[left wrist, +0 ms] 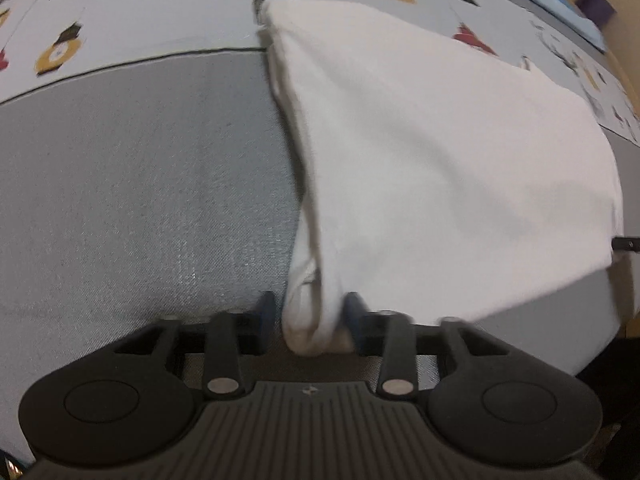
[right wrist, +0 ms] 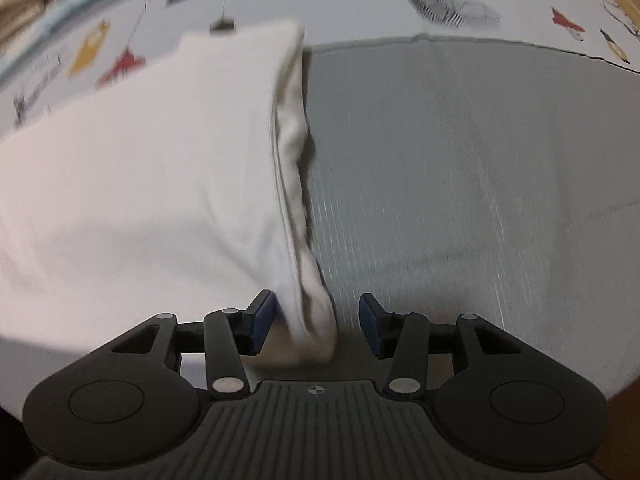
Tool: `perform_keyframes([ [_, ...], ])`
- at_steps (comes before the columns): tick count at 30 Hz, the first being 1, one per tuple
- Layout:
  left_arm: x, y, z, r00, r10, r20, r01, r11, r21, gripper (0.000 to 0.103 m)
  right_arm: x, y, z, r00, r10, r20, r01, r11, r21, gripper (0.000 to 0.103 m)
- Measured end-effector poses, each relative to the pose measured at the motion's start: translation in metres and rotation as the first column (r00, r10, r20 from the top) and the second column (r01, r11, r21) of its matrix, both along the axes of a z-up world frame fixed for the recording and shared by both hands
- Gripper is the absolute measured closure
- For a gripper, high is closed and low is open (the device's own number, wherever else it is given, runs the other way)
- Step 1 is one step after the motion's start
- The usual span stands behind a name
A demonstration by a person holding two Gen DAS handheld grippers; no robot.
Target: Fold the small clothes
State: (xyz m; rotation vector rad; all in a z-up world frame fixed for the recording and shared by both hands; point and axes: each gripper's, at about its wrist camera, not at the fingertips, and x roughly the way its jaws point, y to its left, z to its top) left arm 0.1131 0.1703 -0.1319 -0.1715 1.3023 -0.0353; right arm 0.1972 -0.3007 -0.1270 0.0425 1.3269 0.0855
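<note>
A: What's the white garment [left wrist: 440, 168] like?
B: Plain, folded over (edges blurred), layered hems bunched along 1 side.
A: Where?
B: On the grey mat [left wrist: 140, 184], far corner overlapping the printed cloth [left wrist: 160, 12].

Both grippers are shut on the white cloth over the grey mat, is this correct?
Not quite. Only the left gripper is shut on the white cloth. The right wrist view shows the right gripper open, with the cloth between its jaws, over the grey mat.
</note>
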Motion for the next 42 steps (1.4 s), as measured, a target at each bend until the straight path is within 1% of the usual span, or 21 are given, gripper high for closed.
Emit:
perform_keyframes([
  [1,-0.002,0.001,0.002,1.0,0.001,0.009,-0.001,1.0,-0.007,0.095,-0.002,0.002,-0.001,1.0,0.013,0.003,-0.013,1.0,-0.01,0.071],
  [2,-0.005,0.003,0.007,0.999,0.013,0.029,-0.012,1.0,-0.013,0.096,-0.003,0.003,0.001,1.0,0.022,0.011,-0.022,1.0,-0.001,0.094],
  [5,-0.013,0.015,0.024,0.996,0.056,0.074,-0.052,0.997,-0.059,0.097,-0.008,0.002,0.02,0.996,-0.007,0.085,0.003,0.999,0.043,0.097],
  [8,-0.02,0.016,0.018,1.0,0.01,0.014,-0.01,1.0,-0.029,0.097,-0.015,0.0,0.027,0.995,-0.034,0.094,0.032,0.999,0.03,0.097],
  [9,-0.02,0.012,0.013,1.0,-0.013,-0.011,0.013,1.0,-0.007,0.095,-0.014,0.002,0.021,0.997,-0.026,0.068,0.027,1.0,-0.007,0.097],
  [11,-0.017,0.012,0.015,1.0,-0.021,-0.008,0.021,1.0,0.0,0.083,-0.012,0.012,0.008,1.0,0.01,0.028,-0.008,0.997,-0.078,0.093],
  [13,-0.013,0.022,0.022,0.999,0.033,0.038,-0.031,0.998,-0.048,0.057,-0.011,0.02,0.004,0.999,0.039,0.013,-0.037,0.993,-0.116,0.083],
  [14,-0.01,0.03,0.027,0.995,0.073,0.065,-0.068,0.994,-0.086,0.054,-0.012,0.023,0.007,0.998,0.05,0.028,-0.046,0.991,-0.125,0.075],
  [16,-0.003,0.039,0.03,0.989,0.122,0.085,-0.109,0.984,-0.143,0.053,-0.012,0.025,0.019,0.994,0.052,0.101,-0.039,0.991,-0.127,0.066],
  [19,0.017,0.044,0.027,0.985,0.156,0.072,-0.141,0.974,-0.177,0.052,-0.009,0.022,0.051,0.963,0.073,0.258,-0.042,0.991,-0.124,0.065],
  [22,0.036,0.044,0.019,0.98,0.191,0.053,-0.177,0.965,-0.194,0.051,-0.018,0.013,0.095,0.879,0.059,0.473,-0.037,0.998,-0.055,0.062],
  [24,0.045,0.046,0.013,0.974,0.223,0.038,-0.21,0.955,-0.207,0.047,-0.024,0.006,0.113,0.821,0.022,0.571,-0.025,1.0,-0.003,0.056],
  [27,0.054,0.046,0.001,0.967,0.254,-0.002,-0.249,0.946,-0.208,0.047,-0.031,-0.003,0.112,0.775,-0.058,0.629,0.013,0.997,0.077,0.055],
  [28,0.057,0.043,-0.003,0.967,0.253,-0.006,-0.249,0.947,-0.204,0.047,-0.031,-0.004,0.105,0.784,-0.068,0.617,0.024,0.996,0.08,0.055],
  [29,0.059,0.041,-0.004,0.968,0.249,-0.001,-0.245,0.948,-0.202,0.047,-0.027,-0.002,0.1,0.81,-0.058,0.583,0.032,0.998,0.055,0.057],
  [31,0.066,0.036,-0.005,0.972,0.236,0.017,-0.227,0.951,-0.209,0.047,-0.027,0.0,0.099,0.8,-0.065,0.597,0.048,0.998,0.044,0.057],
  [33,0.069,0.029,-0.006,0.976,0.214,0.028,-0.204,0.958,-0.204,0.049,-0.024,0.002,0.096,0.804,-0.062,0.591,0.045,0.998,0.042,0.056],
  [35,0.071,0.02,-0.007,0.983,0.18,0.043,-0.169,0.967,-0.19,0.058,-0.016,0.008,0.088,0.823,-0.048,0.566,0.047,0.999,0.016,0.057],
  [37,0.07,0.014,-0.006,0.987,0.15,0.058,-0.141,0.98,-0.138,0.084,-0.012,0.012,0.085,0.826,-0.053,0.561,0.052,0.998,0.017,0.057],
  [39,0.066,0.019,-0.004,0.985,0.163,0.065,-0.15,0.975,-0.163,0.09,-0.009,0.013,0.084,0.83,-0.065,0.555,0.062,0.998,0.024,0.057],
  [42,0.058,0.029,0.003,0.977,0.193,0.09,-0.177,0.971,-0.16,0.092,-0.009,0.017,0.083,0.832,-0.075,0.549,0.072,0.997,0.027,0.057],
])
